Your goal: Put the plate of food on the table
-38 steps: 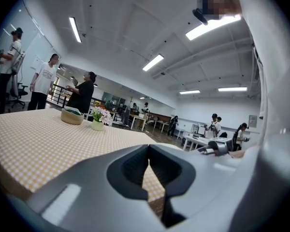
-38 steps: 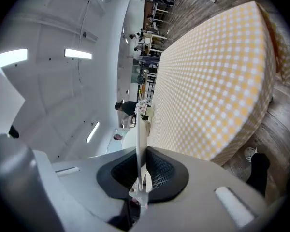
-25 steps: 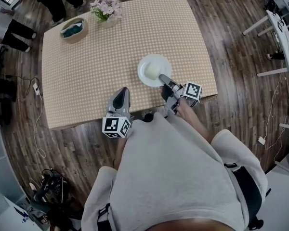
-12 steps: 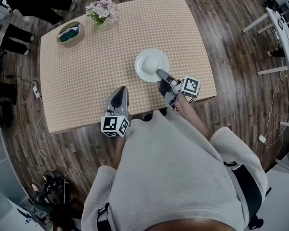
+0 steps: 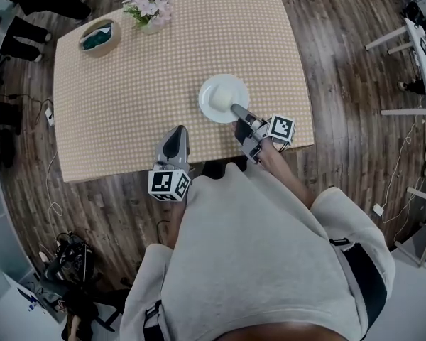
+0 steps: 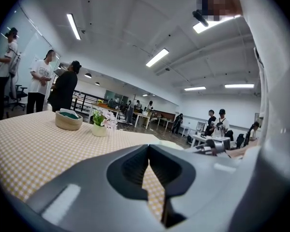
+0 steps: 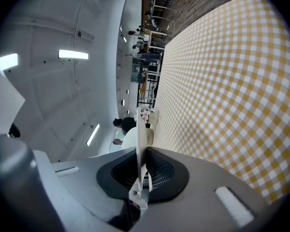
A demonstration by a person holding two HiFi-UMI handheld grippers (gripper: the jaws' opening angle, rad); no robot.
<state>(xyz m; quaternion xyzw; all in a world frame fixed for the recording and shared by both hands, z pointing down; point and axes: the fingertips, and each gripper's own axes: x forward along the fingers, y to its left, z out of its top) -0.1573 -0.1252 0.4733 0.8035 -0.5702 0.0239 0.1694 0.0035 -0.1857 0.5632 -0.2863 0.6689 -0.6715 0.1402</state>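
Wide open-plan lab or office hall, this was: strip lights (image 6: 157,57) ran along a white ceiling, white desks (image 6: 210,140) stood far off with people (image 6: 217,122) gathered round, cables (image 5: 67,251) trailed over the wood-plank floor (image 5: 341,62), and one checked-cloth table (image 5: 128,105) sat staged mid-room.

The surface (image 5: 128,84) is covered by a matt checked cloth (image 5: 199,34), and the floor (image 5: 341,62) around it is dark wood plank with a faint sheen. The plate (image 5: 207,91) looks like smooth, glossy white ceramic, while the right claw (image 5: 236,109) and left claw (image 5: 176,132) are matt grey plastic with dark ribbed pads (image 7: 159,170). The basket (image 5: 99,36) is rough and woven, and the person's sweatshirt (image 5: 255,261) is soft grey cloth.
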